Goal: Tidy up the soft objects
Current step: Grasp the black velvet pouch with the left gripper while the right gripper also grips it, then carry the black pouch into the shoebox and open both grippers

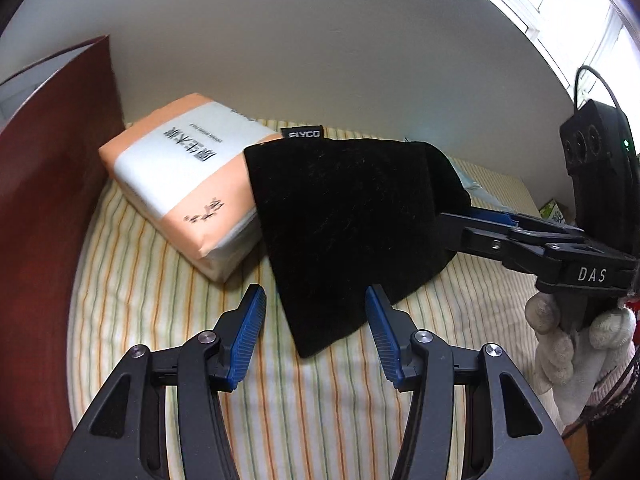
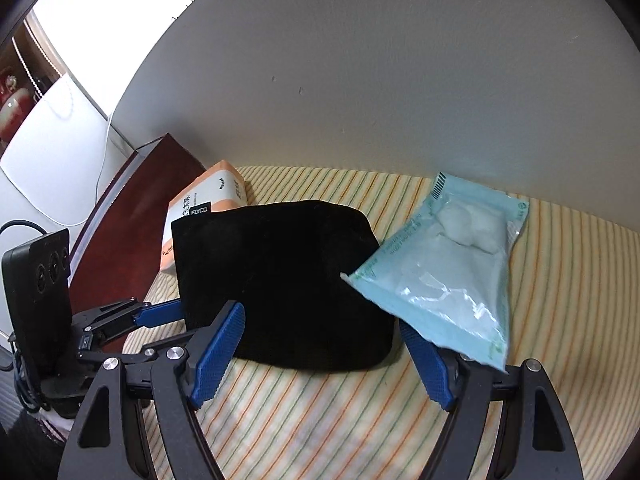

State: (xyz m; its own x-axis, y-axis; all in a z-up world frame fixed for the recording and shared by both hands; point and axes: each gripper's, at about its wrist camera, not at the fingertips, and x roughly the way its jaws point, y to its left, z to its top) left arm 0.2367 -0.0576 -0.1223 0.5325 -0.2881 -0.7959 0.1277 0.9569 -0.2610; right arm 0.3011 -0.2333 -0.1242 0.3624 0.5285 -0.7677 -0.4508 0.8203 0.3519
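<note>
Far left there's a dark red board (image 1: pixel 60 184), then the orange tissue pack (image 1: pixel 184 184) lying on the striped bedsheet (image 1: pixel 160 280). The black FLYCO pouch (image 2: pixel 280 280) leans against it, between both grippers. Left gripper (image 1: pixel 316 336) has its jaws released, nothing in them. Right gripper (image 2: pixel 320 350) is released too, with the blue cotton packet (image 2: pixel 448 272) resting over its right finger.

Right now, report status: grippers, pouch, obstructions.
Left gripper open at black pouch corner. Right gripper open, straddling it. Pouch on striped cloth, against tissue pack. Cotton packet overlaps pouch edge and right finger.
</note>
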